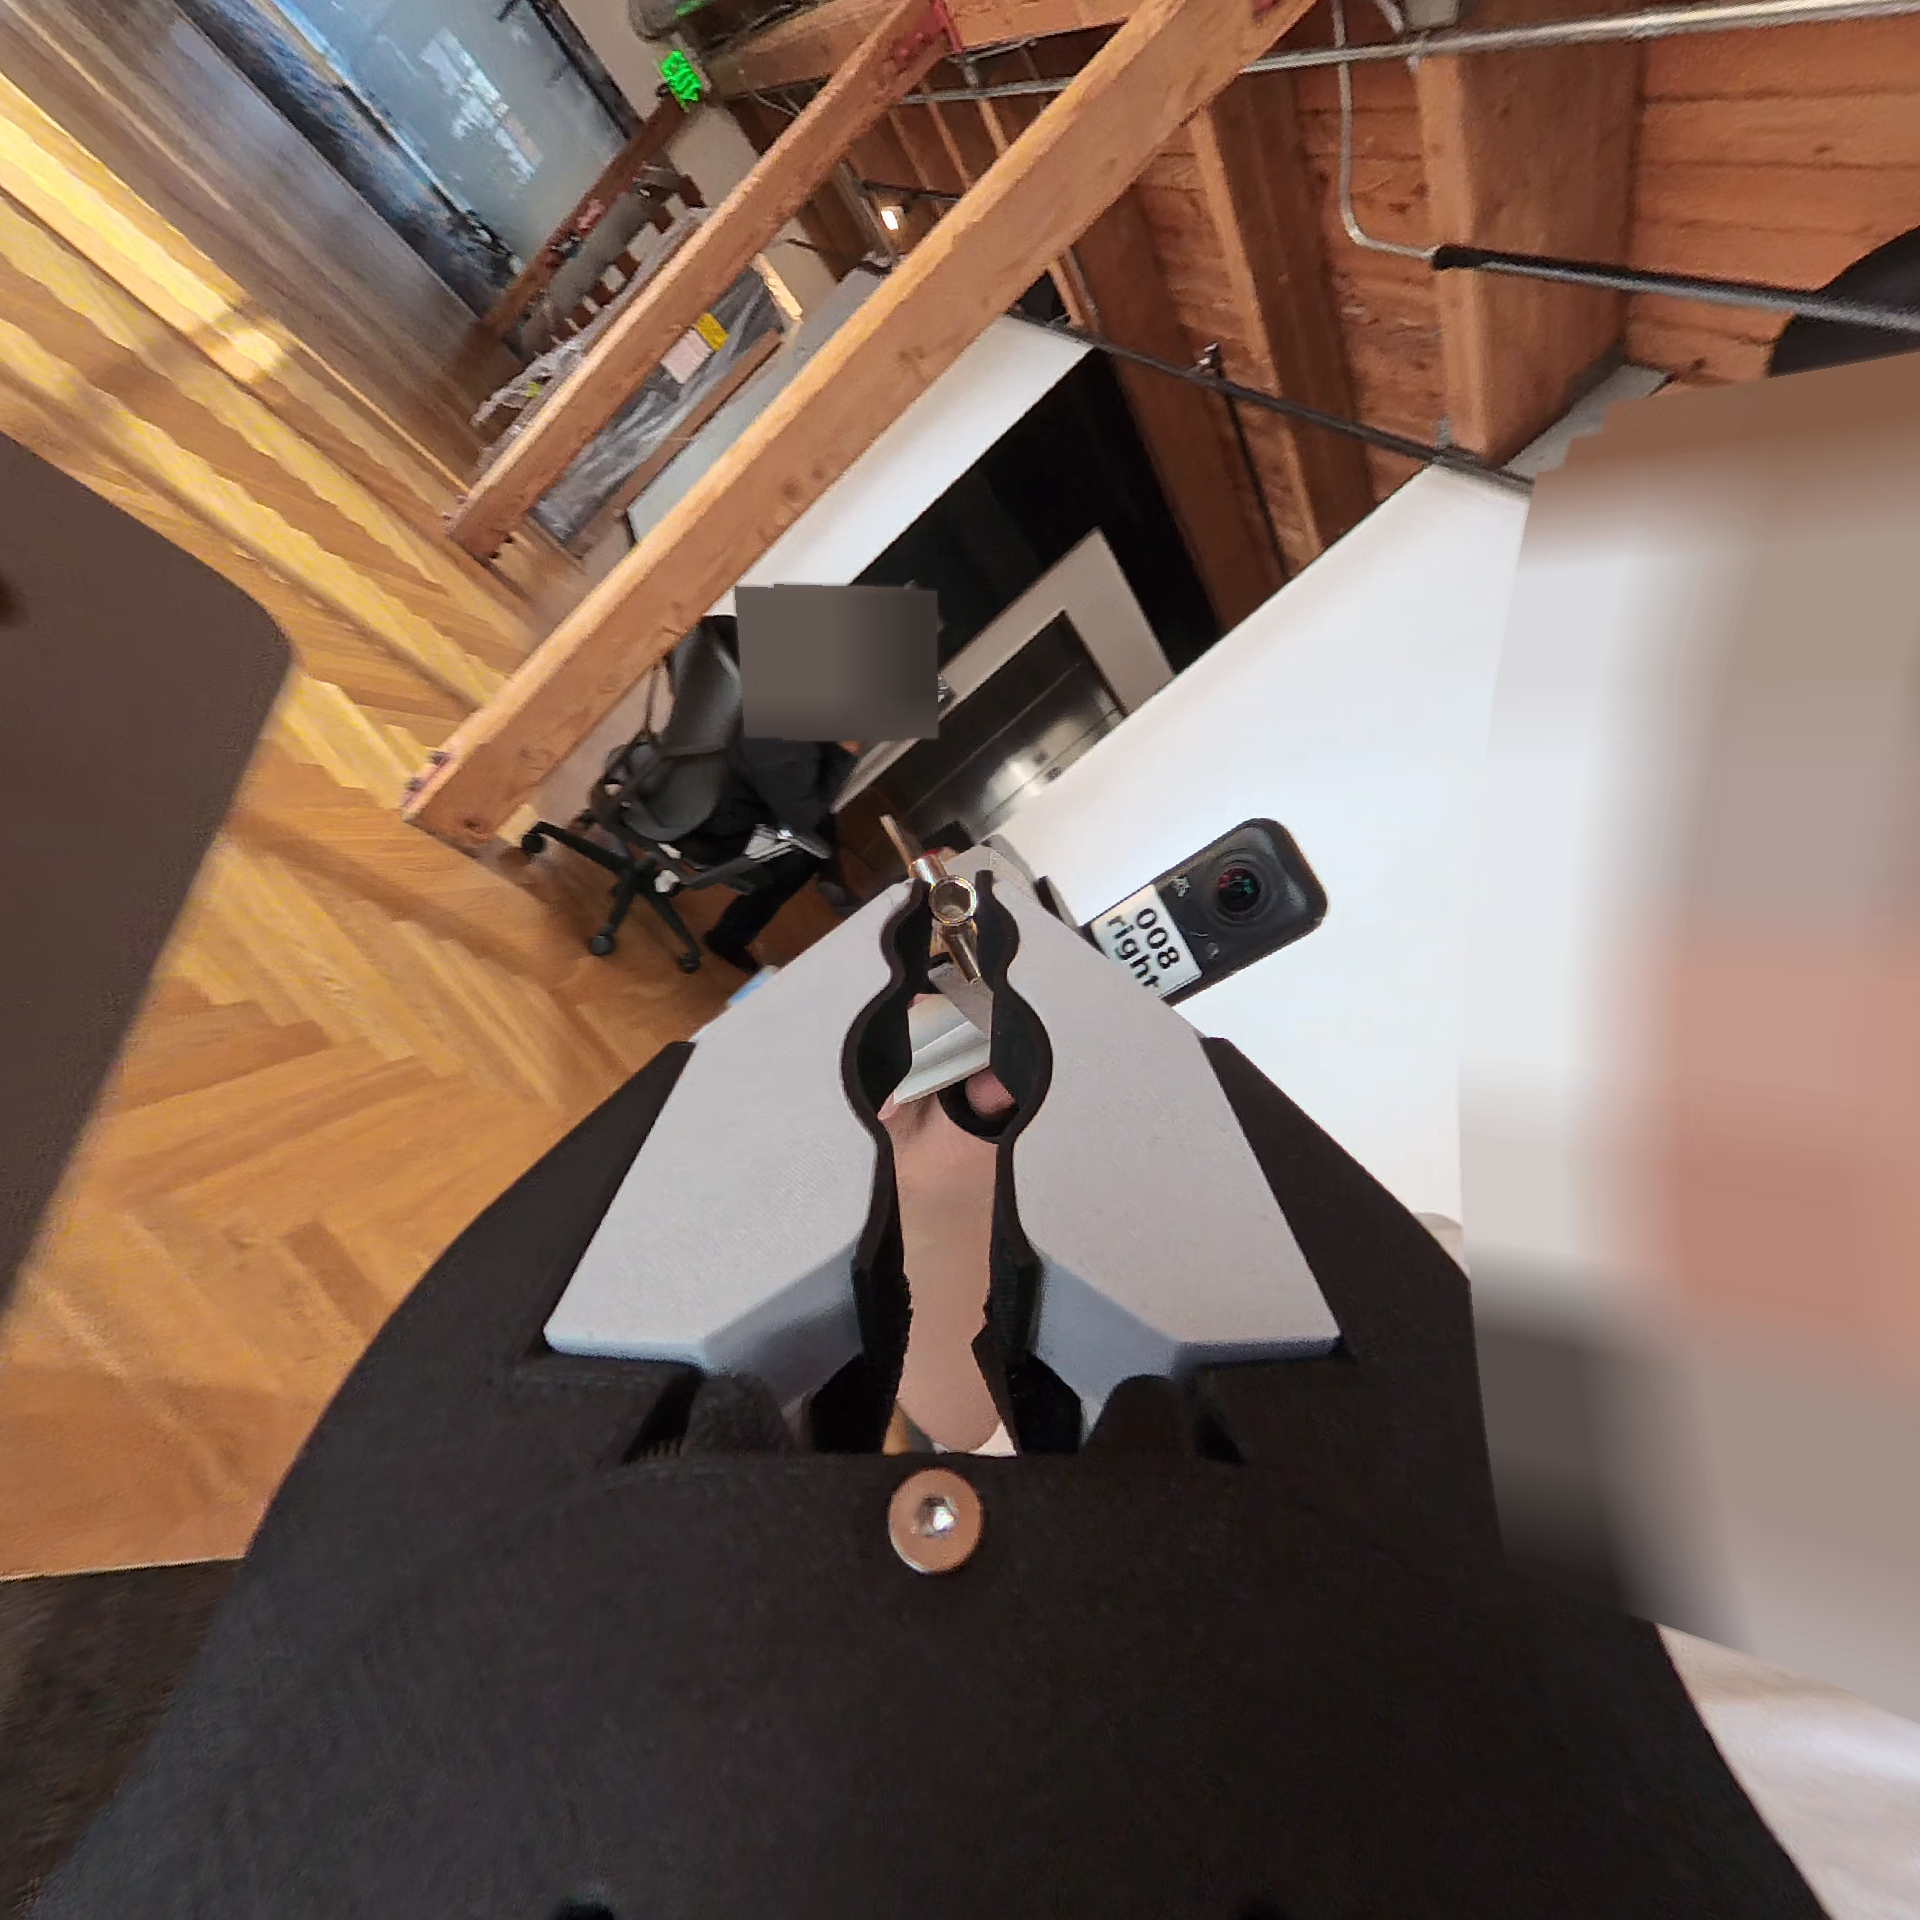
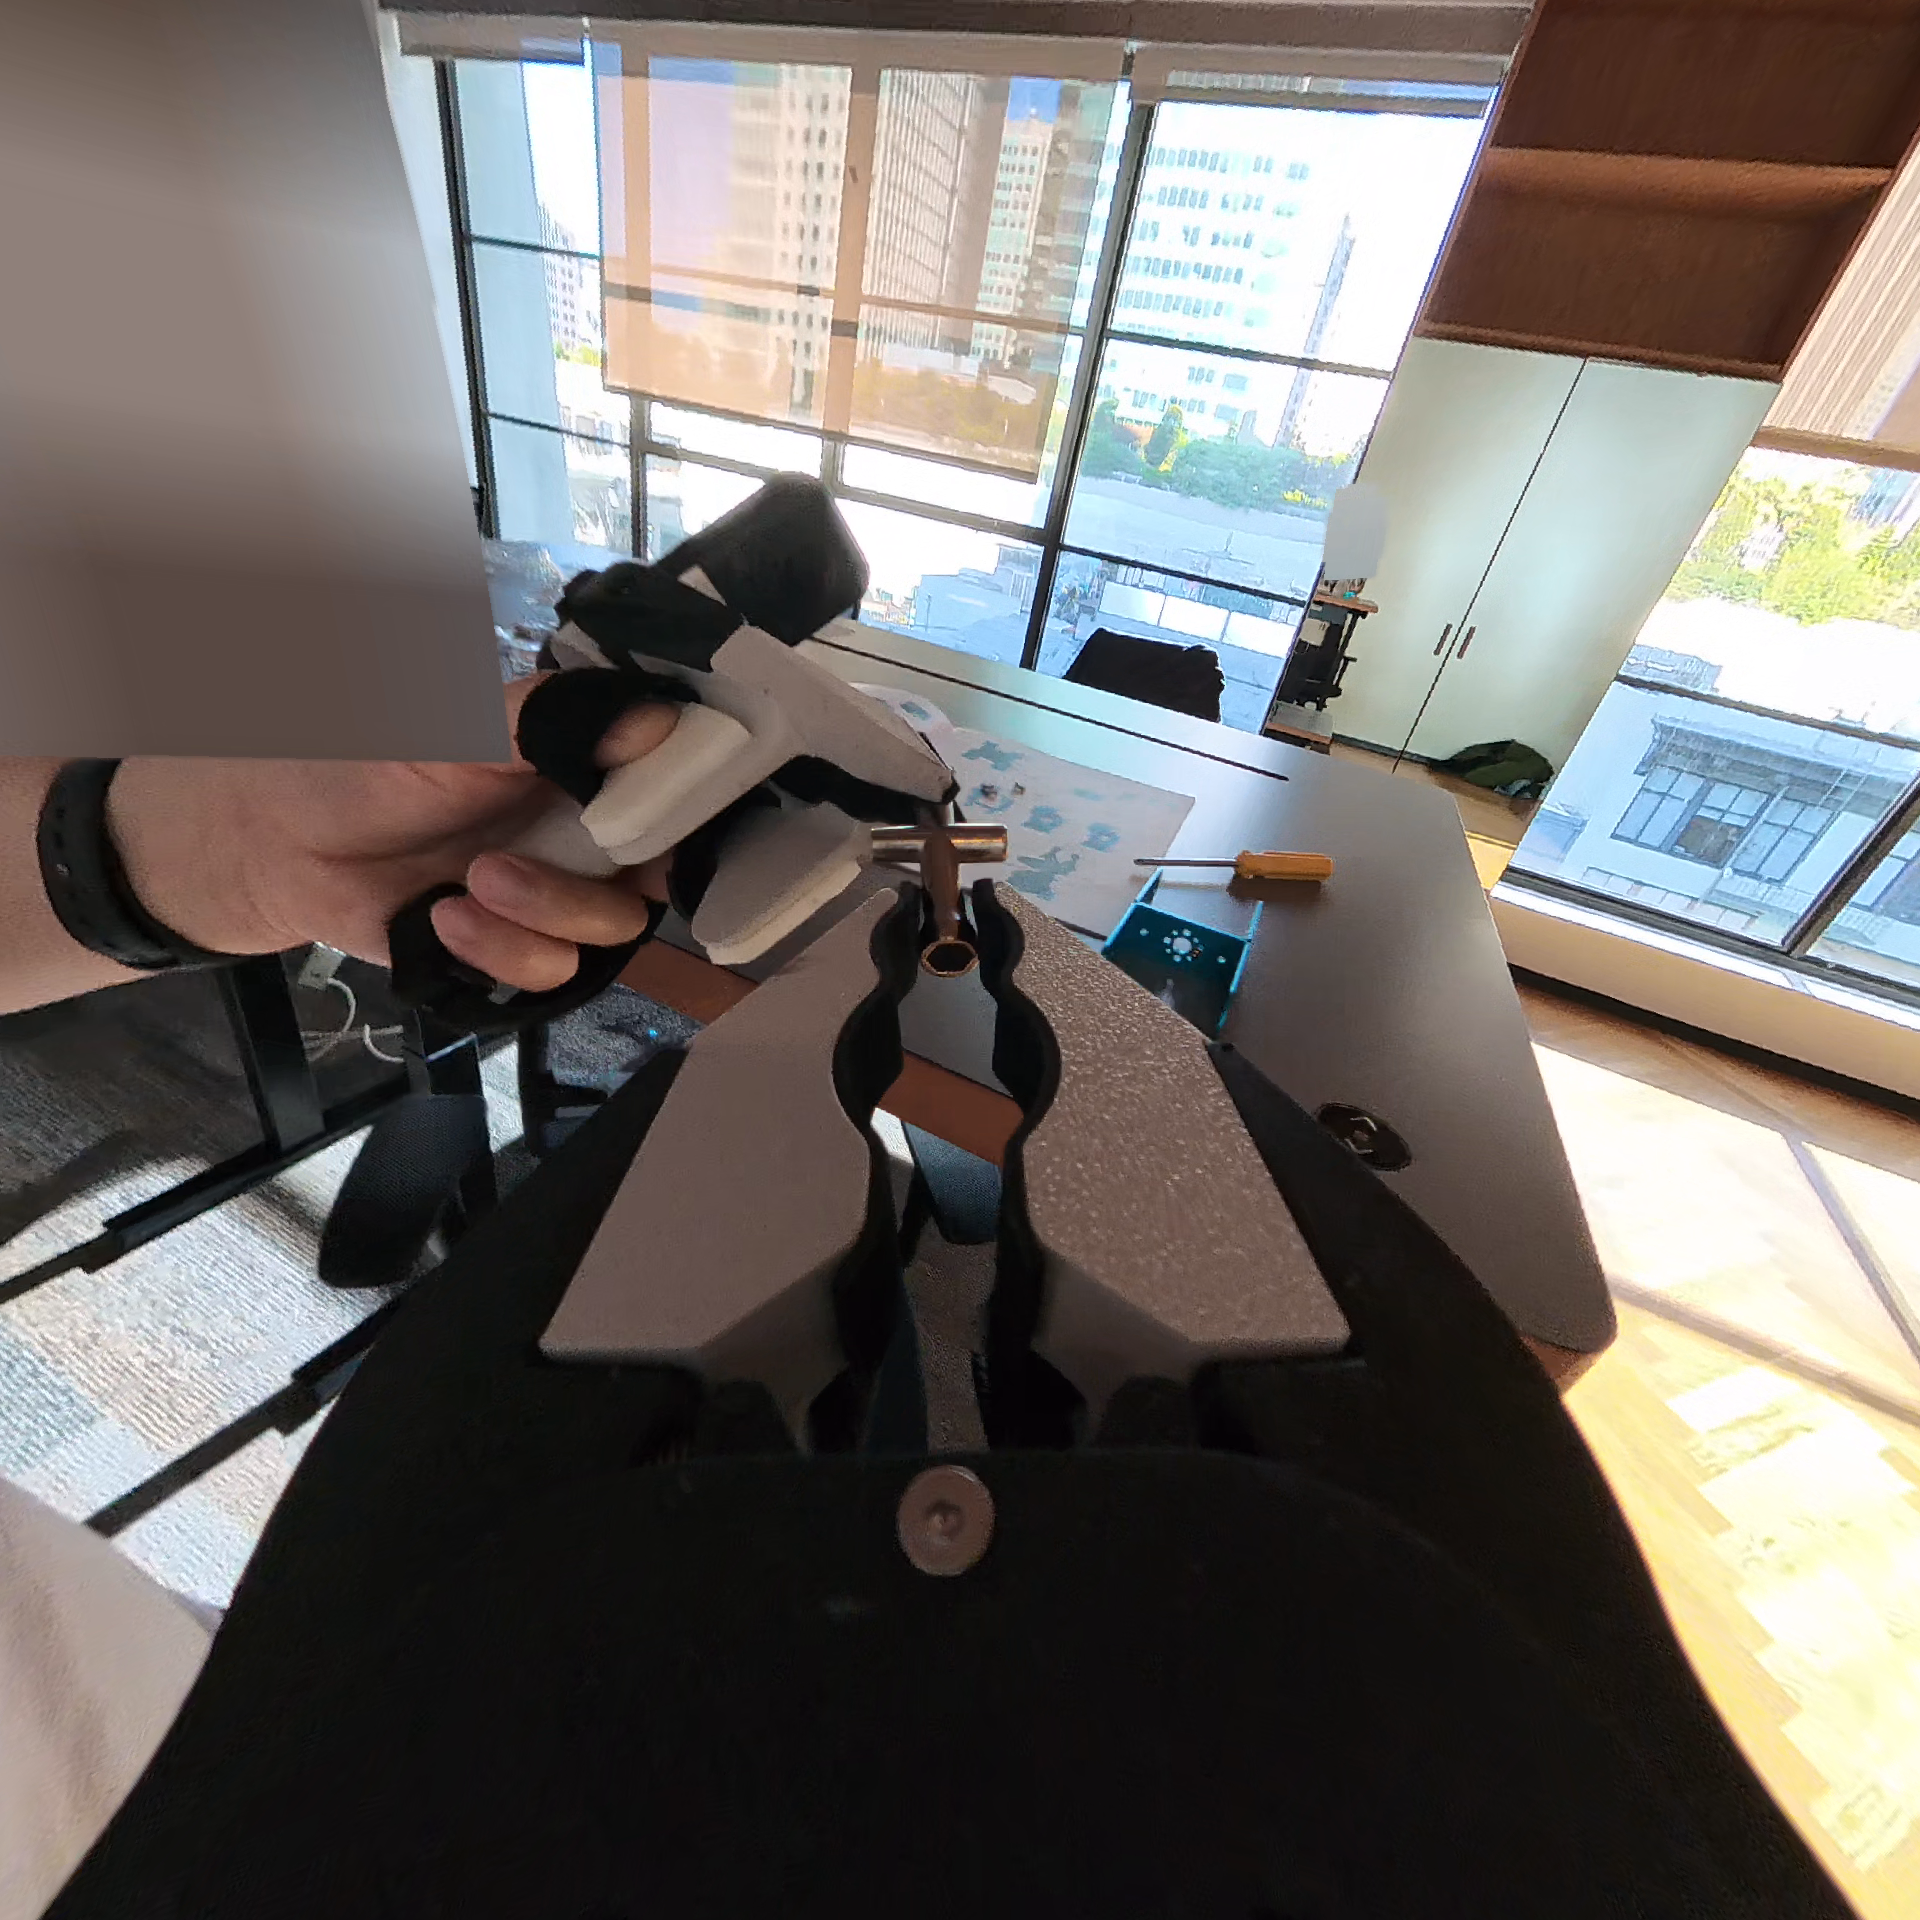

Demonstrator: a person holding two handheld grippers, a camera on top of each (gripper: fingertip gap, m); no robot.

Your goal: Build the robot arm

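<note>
A small metal T-shaped socket wrench (image 2: 940,840) has a silver crossbar and a brass stem with a hex socket end (image 2: 945,961). My left gripper (image 1: 951,902) is shut on the silver crossbar (image 1: 961,951). In the right wrist view it (image 2: 906,816) comes in from the left, held by a hand. My right gripper (image 2: 948,920) is closed on the brass stem, which points back toward its camera. Both grippers hold the wrench in the air above the near edge of a dark table (image 2: 1403,1039). The right gripper's camera body (image 1: 1236,894) shows just beyond my left fingertips.
On the table lie a yellow-handled screwdriver (image 2: 1257,864), a blue metal bracket (image 2: 1179,951) and a white sheet with blue shapes (image 2: 1081,821). A black office chair (image 2: 416,1174) stands under the table's near edge. A person sits in a chair (image 1: 675,790) farther off, beside wooden beams (image 1: 790,436). Less than 4 cm separates the two grippers' tips.
</note>
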